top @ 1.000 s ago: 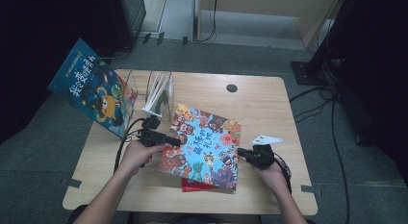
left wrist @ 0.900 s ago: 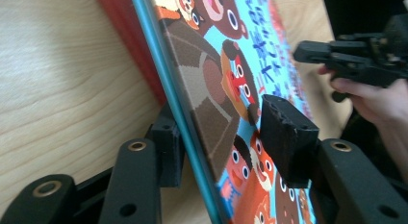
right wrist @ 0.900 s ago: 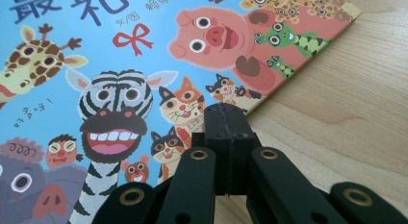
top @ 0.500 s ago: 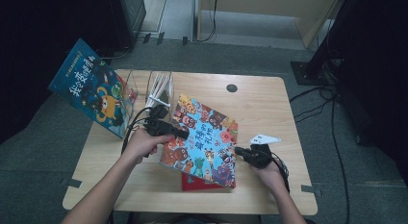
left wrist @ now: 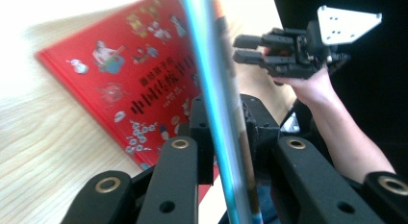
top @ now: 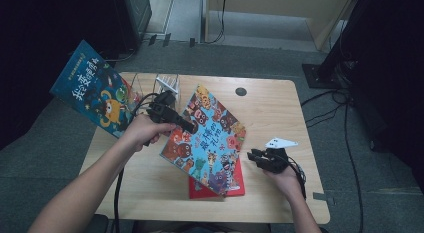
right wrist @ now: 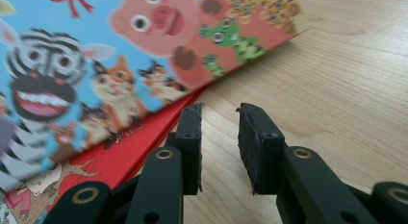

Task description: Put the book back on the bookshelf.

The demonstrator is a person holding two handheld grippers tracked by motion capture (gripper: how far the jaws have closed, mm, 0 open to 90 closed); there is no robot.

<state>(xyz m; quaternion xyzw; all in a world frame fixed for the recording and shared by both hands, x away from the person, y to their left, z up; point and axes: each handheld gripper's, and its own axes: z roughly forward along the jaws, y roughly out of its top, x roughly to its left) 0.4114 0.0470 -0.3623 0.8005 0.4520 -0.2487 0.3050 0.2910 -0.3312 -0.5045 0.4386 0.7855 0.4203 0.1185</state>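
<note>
A picture book with cartoon animals [top: 207, 138] is lifted by its left edge and slopes down to the right. My left gripper [top: 191, 127] is shut on that edge. Its jaws have just been closing, and in the left gripper view the book [left wrist: 219, 65] runs edge-on between the pads of the left gripper [left wrist: 221, 111]. Under it a red book [top: 235, 185] lies flat on the table, also seen as the red book [left wrist: 120, 75]. My right gripper [top: 253, 157] rests by the book's lower right edge. Its jaws have just been opening, and the right gripper [right wrist: 219, 113] has nothing between its pads.
A white wire rack [top: 167, 84] stands at the table's back left, with a blue book [top: 95, 95] leaning out past the left edge. The wooden table [top: 280, 108] has a round cable hole [top: 241, 91]. Cables trail from both grippers.
My left gripper has risen, taking the animal book's left edge up so that it tilts more steeply. The right gripper's jaws have parted beside the book's right edge; that hand stayed put.
</note>
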